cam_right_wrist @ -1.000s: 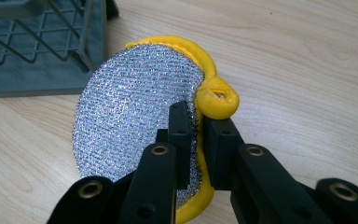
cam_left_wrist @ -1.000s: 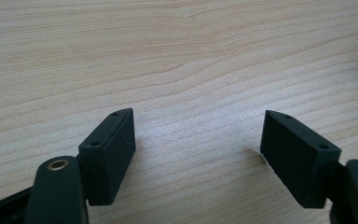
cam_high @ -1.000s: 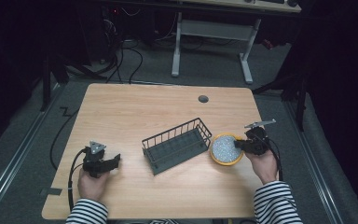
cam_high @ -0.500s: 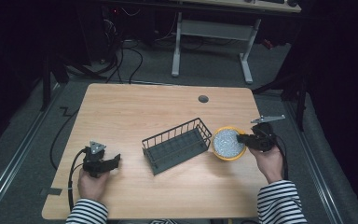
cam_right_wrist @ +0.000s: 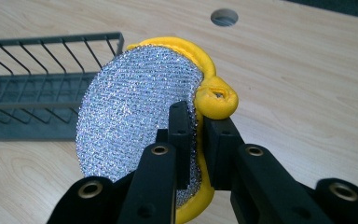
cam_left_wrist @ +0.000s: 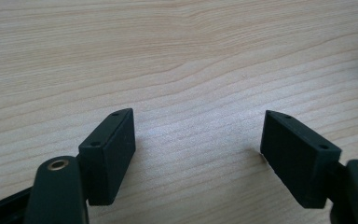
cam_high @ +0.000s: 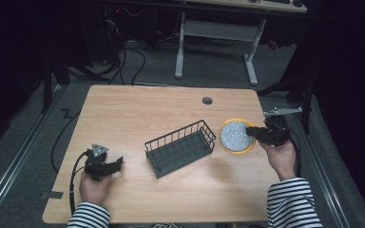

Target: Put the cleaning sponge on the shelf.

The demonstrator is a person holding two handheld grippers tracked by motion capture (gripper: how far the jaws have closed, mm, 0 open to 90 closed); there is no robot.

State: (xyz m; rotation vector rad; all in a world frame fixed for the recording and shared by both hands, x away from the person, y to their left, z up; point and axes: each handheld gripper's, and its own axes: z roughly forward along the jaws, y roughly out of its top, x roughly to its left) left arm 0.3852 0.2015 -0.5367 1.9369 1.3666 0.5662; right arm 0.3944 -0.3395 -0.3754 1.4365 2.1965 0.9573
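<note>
Two grippers logged at the wooden table (cam_high: 171, 109). Left gripper (cam_high: 105, 165) found near the front-left corner, held in the left hand (cam_high: 94, 186), cable (cam_high: 73, 175) looping off toward the left edge, grey three-cornered plate (cam_high: 99, 148) on top. Jaws spread wide in the left gripper view (cam_left_wrist: 198, 144), nothing between them but bare wood grain. Right gripper (cam_high: 256, 133) found near the right edge, held in the right hand (cam_high: 281, 156), striped sleeve (cam_high: 292, 204) behind it. Jaws pinched on the near edge of a round scrubber pad (cam_right_wrist: 140, 112): silver mesh face, yellow sponge rim (cam_right_wrist: 200, 60), small yellow loop (cam_right_wrist: 216, 99) bunched just above the clamped spot. Pad seen tilted up on edge in the right gripper view, mesh face turned toward the left jaw. From the high view, pad (cam_high: 236, 136) placed close to the right edge, just right of the basket; contact with the surface could not be judged. Dark wire basket (cam_high: 180, 148) noted near the middle of the surface, long axis slanted, empty, apart from both grippers. Round cable hole (cam_high: 207, 100) noted toward the back edge, right of centre. Desk frame (cam_high: 216, 40) and cables (cam_high: 133, 52) noted on the floor beyond the back edge.
</note>
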